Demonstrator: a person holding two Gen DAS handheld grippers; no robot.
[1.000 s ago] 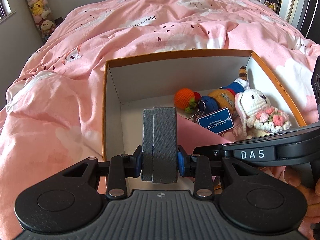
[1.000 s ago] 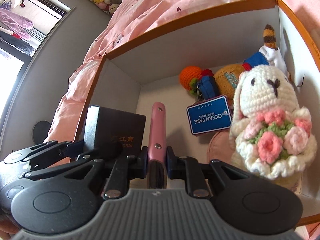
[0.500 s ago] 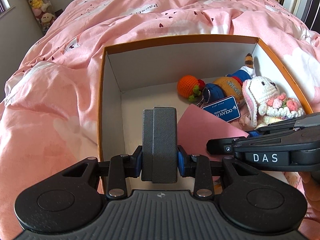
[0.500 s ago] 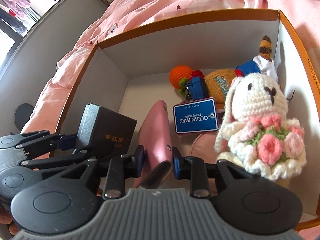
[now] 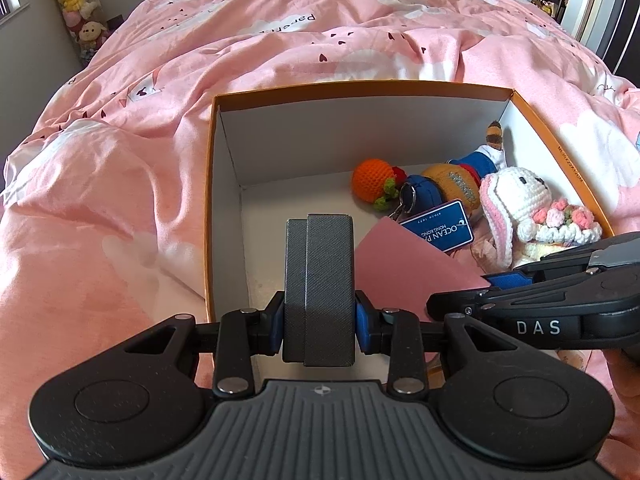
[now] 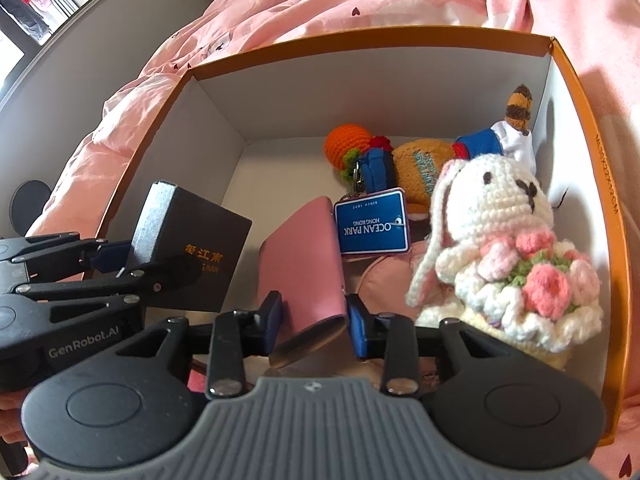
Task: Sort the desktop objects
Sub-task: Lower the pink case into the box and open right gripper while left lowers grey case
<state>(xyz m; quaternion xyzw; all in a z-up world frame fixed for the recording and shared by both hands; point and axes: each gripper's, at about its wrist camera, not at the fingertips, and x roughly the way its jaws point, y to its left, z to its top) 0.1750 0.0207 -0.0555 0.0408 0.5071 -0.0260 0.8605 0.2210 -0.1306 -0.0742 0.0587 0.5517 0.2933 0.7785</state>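
My left gripper [image 5: 319,316] is shut on a dark grey box [image 5: 319,276] and holds it over the near left part of the orange-rimmed cardboard box [image 5: 360,90]. The grey box also shows in the right wrist view [image 6: 188,252]. My right gripper [image 6: 314,320] is open around a pink wallet [image 6: 304,268], which leans flat inside the cardboard box [image 6: 580,128]; the wallet also shows in the left wrist view [image 5: 404,268]. The jaws stand apart from the wallet's sides.
In the box lie an orange crochet ball [image 6: 346,146], a blue keyring tag [image 6: 372,222], a brown plush [image 6: 420,164] and a white crochet rabbit [image 6: 500,240]. A pink duvet [image 5: 200,80] surrounds the box. Plush toys [image 5: 80,8] stand at the far left wall.
My right gripper has opened and let go of the pink wallet, which tipped from upright to leaning flat. Both grippers have drawn back and up a little. The left still holds the grey box.
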